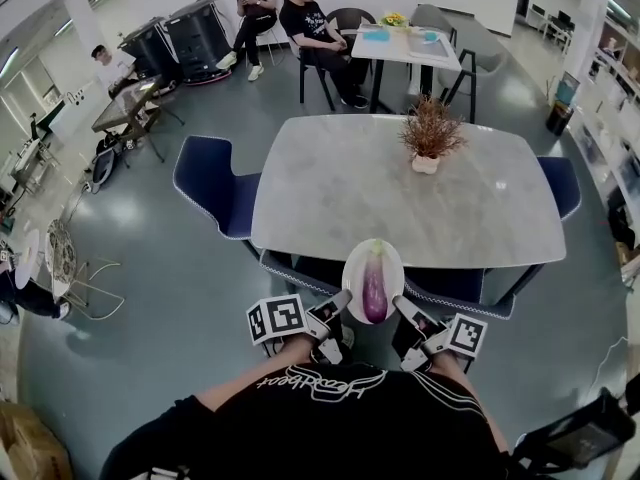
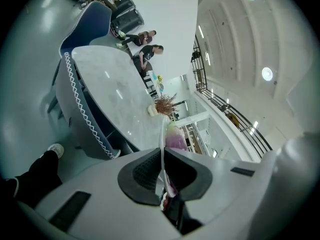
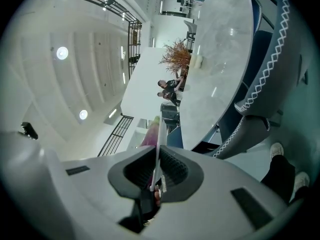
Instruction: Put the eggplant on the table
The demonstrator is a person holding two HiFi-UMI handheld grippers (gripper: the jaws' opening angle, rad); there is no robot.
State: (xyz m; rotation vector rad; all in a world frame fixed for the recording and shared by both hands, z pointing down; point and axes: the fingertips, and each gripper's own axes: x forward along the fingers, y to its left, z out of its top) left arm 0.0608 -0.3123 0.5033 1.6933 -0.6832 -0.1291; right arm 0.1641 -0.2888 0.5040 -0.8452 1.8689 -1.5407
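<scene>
Grey table (image 1: 330, 188) ahead, eggplant (image 1: 375, 288) on plate (image 1: 354, 264) between left tongs (image 1: 340, 304) and right tongs (image 1: 404, 309)

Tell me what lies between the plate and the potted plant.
Nothing but bare table between plate and potted plant, shown in the head view.

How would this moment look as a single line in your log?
left gripper: shut on plate | right gripper: shut on plate | eggplant: lying on plate | plate: held near table edge

Dried plant (image 1: 431, 133), blue chairs (image 1: 212, 183), 2 seated ppl (image 1: 312, 26) at back
</scene>
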